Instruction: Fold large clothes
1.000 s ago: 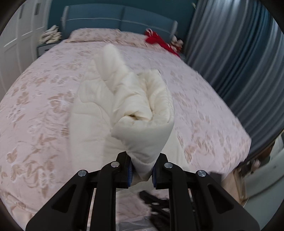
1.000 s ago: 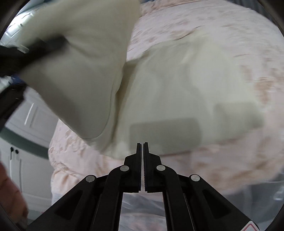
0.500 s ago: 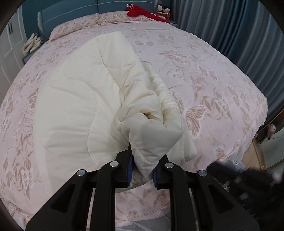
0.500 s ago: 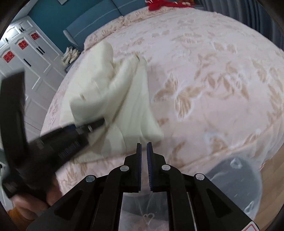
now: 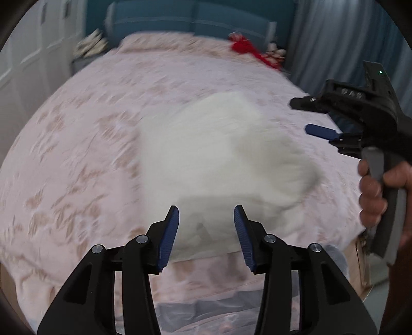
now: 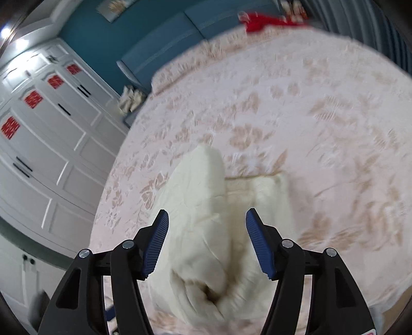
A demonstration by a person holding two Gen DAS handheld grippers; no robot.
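A cream quilted garment (image 5: 219, 165) lies bunched on the pink floral bed (image 5: 77, 154), blurred by motion in the left wrist view. My left gripper (image 5: 206, 221) is open and empty just short of its near edge. My right gripper (image 6: 207, 232) is open, its jaws standing either side of a raised fold of the garment (image 6: 200, 219) without closing on it. The right gripper also shows in the left wrist view (image 5: 319, 131), held in a hand at the right above the bed.
A teal headboard (image 5: 190, 20) and a red item (image 5: 247, 49) are at the far end of the bed. White wardrobe doors (image 6: 38, 144) stand on the left, grey curtains (image 5: 334, 46) on the right. The bed's near edge (image 5: 206, 288) is just below my left gripper.
My left gripper has let go of the garment and opened wide. My right gripper has opened from shut and moved over the bunched fold. The garment has dropped onto the bed.
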